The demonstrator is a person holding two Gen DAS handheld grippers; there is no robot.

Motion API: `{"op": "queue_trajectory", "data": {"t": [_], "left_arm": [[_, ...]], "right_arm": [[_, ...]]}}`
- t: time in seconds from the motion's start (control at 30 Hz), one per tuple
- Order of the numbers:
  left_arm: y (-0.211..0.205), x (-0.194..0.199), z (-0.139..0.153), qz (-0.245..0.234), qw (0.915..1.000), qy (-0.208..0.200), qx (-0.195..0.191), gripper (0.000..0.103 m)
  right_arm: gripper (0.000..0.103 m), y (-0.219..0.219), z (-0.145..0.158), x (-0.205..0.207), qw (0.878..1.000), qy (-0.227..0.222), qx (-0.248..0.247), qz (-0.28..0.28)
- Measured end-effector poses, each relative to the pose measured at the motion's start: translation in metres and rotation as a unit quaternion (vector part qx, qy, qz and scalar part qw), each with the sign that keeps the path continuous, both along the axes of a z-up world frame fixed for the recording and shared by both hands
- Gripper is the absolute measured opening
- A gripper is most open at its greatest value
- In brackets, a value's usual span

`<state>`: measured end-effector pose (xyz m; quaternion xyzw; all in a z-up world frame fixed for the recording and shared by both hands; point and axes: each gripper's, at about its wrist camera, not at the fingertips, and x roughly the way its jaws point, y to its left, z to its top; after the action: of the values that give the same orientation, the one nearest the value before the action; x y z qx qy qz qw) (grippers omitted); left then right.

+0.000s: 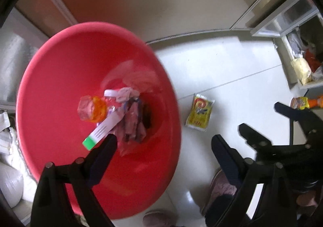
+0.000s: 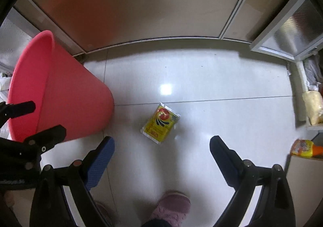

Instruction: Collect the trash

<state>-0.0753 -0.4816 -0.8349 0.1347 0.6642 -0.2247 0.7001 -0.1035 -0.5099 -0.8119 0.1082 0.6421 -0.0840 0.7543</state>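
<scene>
One yellow packet (image 2: 160,123) left on the floor; right gripper (image 2: 161,144) gaping, empty, should straddle it, probably flat; left gripper (image 1: 164,142) wide, empty over red bucket (image 1: 60,77).

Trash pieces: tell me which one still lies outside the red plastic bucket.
The yellow printed sachet, flat on the white tiled floor beside the bucket. The white tube and crumpled wrappers are inside it.

Home: tiled floor (image 2: 201,77), sliding doors (image 2: 141,5), slippers (image 2: 171,206).
</scene>
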Motion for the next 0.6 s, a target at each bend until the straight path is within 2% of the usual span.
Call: {"op": "queue_trajectory", "data": {"t": [0.03, 0.1, 0.13, 0.2, 0.3, 0.47, 0.6], "left_arm": [[-0.003, 0.001, -0.001, 0.001, 1.0, 0.001, -0.002, 0.081], [-0.005, 0.003, -0.006, 0.004, 1.0, 0.003, -0.004, 0.059], [-0.006, 0.003, -0.011, 0.003, 1.0, 0.006, 0.002, 0.054], [-0.007, 0.003, -0.016, 0.005, 0.9999, 0.007, 0.008, 0.037], [-0.005, 0.0, -0.019, 0.008, 0.9999, 0.004, 0.011, 0.016], [-0.007, -0.001, -0.028, 0.004, 0.9999, -0.003, 0.013, 0.006], [-0.007, 0.0, -0.035, 0.004, 0.9999, -0.007, 0.013, 0.006]], "right_arm": [[0.095, -0.005, -0.002, -0.001, 1.0, -0.003, 0.0, 0.0], [0.095, -0.013, -0.005, 0.0, 1.0, -0.008, 0.006, -0.007], [0.095, -0.017, -0.003, -0.001, 1.0, -0.01, 0.007, -0.009], [0.095, -0.019, -0.007, -0.004, 1.0, -0.007, 0.004, -0.008], [0.095, -0.022, -0.009, -0.012, 1.0, -0.005, 0.003, -0.008], [0.095, -0.023, -0.022, -0.013, 1.0, 0.009, 0.014, -0.003], [0.095, -0.028, -0.046, -0.011, 1.0, 0.018, 0.02, -0.002]]}}
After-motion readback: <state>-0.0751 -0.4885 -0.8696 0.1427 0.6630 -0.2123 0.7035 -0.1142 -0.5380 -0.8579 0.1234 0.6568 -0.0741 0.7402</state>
